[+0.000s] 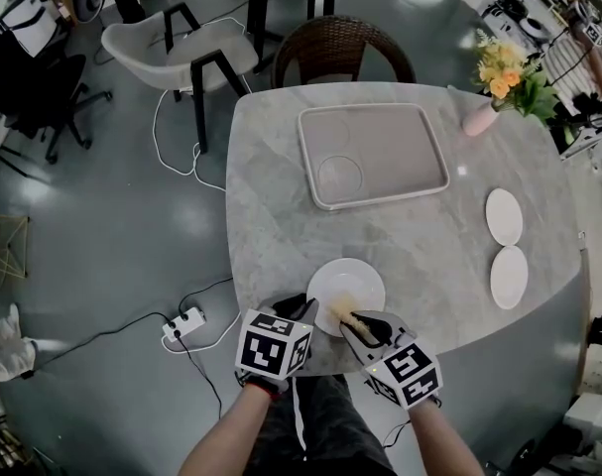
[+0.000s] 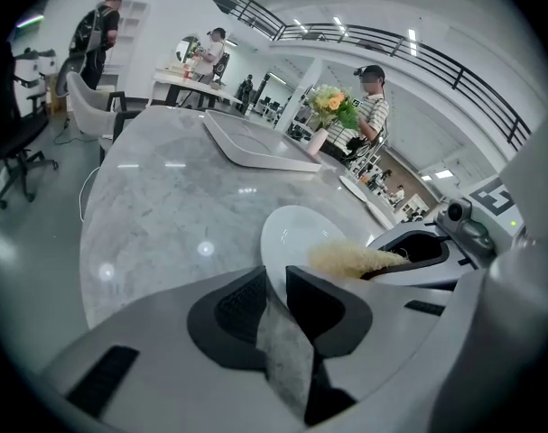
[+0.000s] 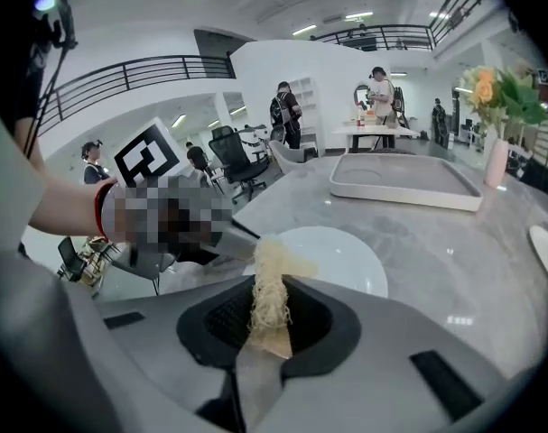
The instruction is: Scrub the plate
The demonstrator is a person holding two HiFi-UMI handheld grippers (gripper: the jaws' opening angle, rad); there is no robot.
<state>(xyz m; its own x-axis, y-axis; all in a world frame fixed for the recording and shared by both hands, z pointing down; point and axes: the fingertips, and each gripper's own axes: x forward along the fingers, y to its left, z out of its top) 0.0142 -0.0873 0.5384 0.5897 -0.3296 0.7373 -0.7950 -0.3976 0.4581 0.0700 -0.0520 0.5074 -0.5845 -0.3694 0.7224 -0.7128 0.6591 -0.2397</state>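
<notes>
Left hand-held gripper [image 2: 275,282] clamps the round white ceramic plate [image 2: 296,233] by its rim; right hand-held gripper [image 3: 272,296] pinches a pale fibrous scrubber [image 3: 269,273]; best keep it pinned, scrubbing overlapping circles.

**Marble table and the room around it, seen from above**

Looking down through the head camera, I see a rounded grey marble table [image 1: 271,177]. A pale rectangular tray [image 1: 390,152] with two round hollows lies towards its far side. At the far right corner, a pink vase [image 1: 479,119] holds yellow flowers [image 1: 507,72]. Two small white dishes [image 1: 504,216] [image 1: 509,277] lie side by side near the right edge, not touching. A dark wicker chair [image 1: 342,53] sits at the table's far side, and a white chair [image 1: 172,43] stands to its left. On the grey floor [image 1: 102,226], a white power strip [image 1: 183,323] lies with its cable.
</notes>
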